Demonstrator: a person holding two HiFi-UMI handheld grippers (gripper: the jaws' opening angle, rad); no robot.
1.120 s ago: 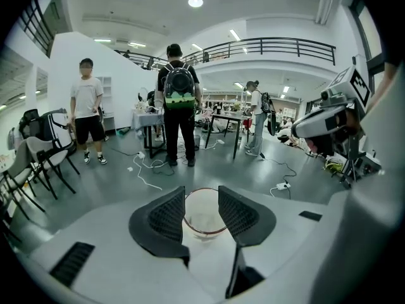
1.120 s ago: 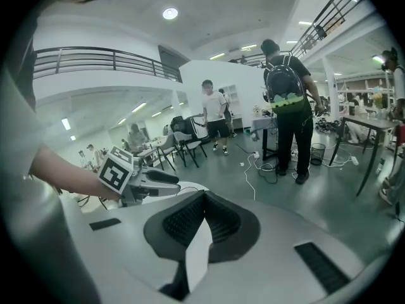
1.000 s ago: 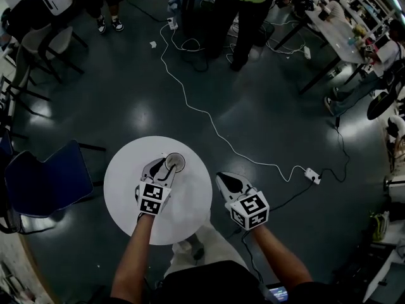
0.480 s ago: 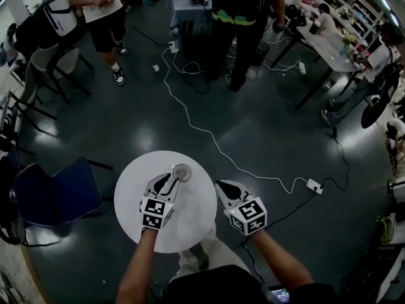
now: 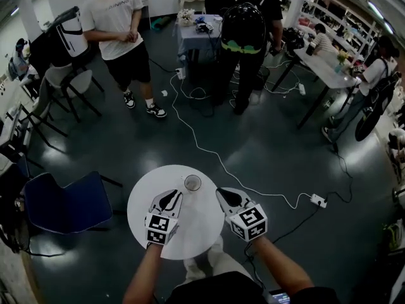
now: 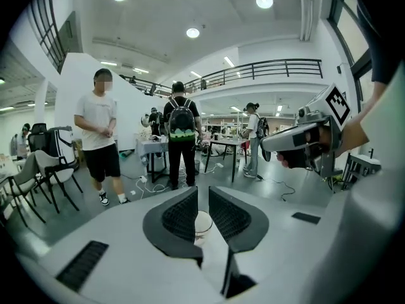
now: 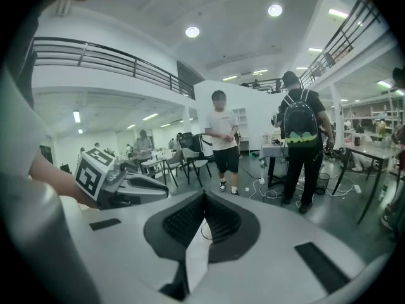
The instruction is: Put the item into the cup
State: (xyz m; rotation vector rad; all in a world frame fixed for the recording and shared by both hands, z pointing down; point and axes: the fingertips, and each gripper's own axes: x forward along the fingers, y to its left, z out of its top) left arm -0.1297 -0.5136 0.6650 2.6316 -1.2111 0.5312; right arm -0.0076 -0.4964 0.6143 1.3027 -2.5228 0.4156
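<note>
A small cup (image 5: 192,183) stands upright on the far part of a round white table (image 5: 149,198). Something pale shows in its mouth; what it is I cannot tell. My left gripper (image 5: 171,199) hovers just short of the cup. Its jaws are closing with a narrow gap and nothing between them. In the left gripper view (image 6: 202,194) the cup (image 6: 202,224) shows through that gap, further off. My right gripper (image 5: 226,198) hangs at the table's right edge with its tips together and empty. In the right gripper view (image 7: 204,196) the cup's rim (image 7: 206,232) is just visible beyond it.
A blue chair (image 5: 60,201) stands left of the table. A white cable (image 5: 209,151) runs across the dark floor to a power strip (image 5: 318,200). A person in a white shirt (image 5: 120,24) and one with a backpack (image 5: 243,27) stand further back, near desks.
The left gripper has drawn back from the cup's mouth toward me and its jaws have narrowed. The head view has tilted up. The right gripper has kept its place.
</note>
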